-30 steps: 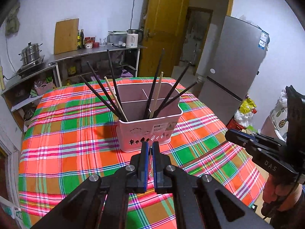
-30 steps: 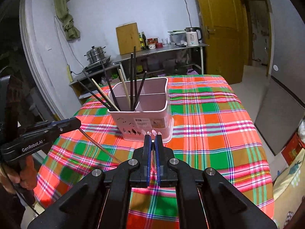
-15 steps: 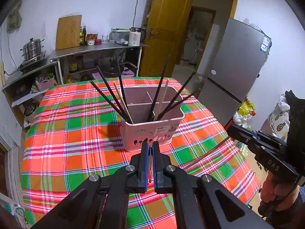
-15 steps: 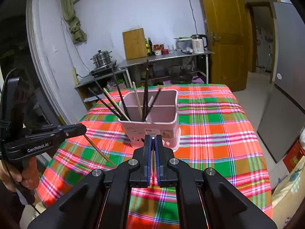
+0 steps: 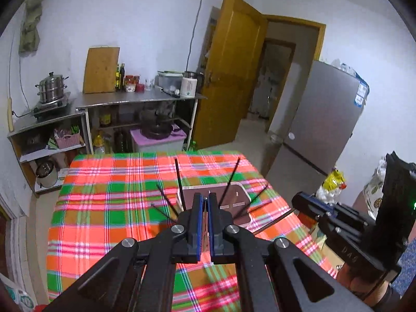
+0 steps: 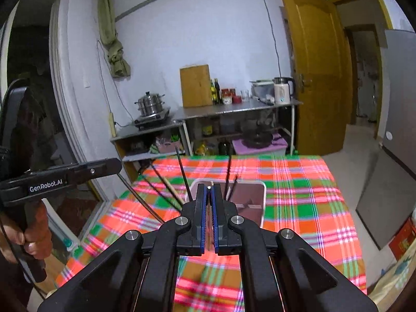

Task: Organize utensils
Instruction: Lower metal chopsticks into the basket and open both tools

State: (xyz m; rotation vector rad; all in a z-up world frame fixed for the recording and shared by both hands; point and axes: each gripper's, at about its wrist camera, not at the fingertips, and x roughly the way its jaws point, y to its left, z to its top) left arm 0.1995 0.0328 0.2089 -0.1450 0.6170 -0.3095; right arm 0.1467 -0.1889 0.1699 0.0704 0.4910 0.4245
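Note:
A pink utensil holder (image 5: 240, 195) stands on the plaid tablecloth (image 5: 109, 202), with several black chopsticks (image 5: 180, 182) sticking out of it. It also shows in the right wrist view (image 6: 253, 200), partly hidden behind my fingers. My left gripper (image 5: 204, 200) is shut on a thin brown chopstick that runs back between the pads. It also shows from the side in the right wrist view (image 6: 118, 165) with a dark chopstick (image 6: 140, 197) slanting down from it. My right gripper (image 6: 208, 192) is shut on a thin chopstick, and it shows in the left wrist view (image 5: 299, 200) with a chopstick (image 5: 273, 222).
Steel shelves (image 5: 137, 101) with a steamer pot (image 5: 52, 88), cutting board (image 5: 101, 70), bottles and kettle stand against the far wall. A yellow door (image 5: 228, 72) is open behind the table. A grey fridge (image 5: 330, 119) stands at the right.
Both grippers have risen and pulled back from the holder, so it now sits lower and smaller in both views. Both stay shut on their chopsticks.

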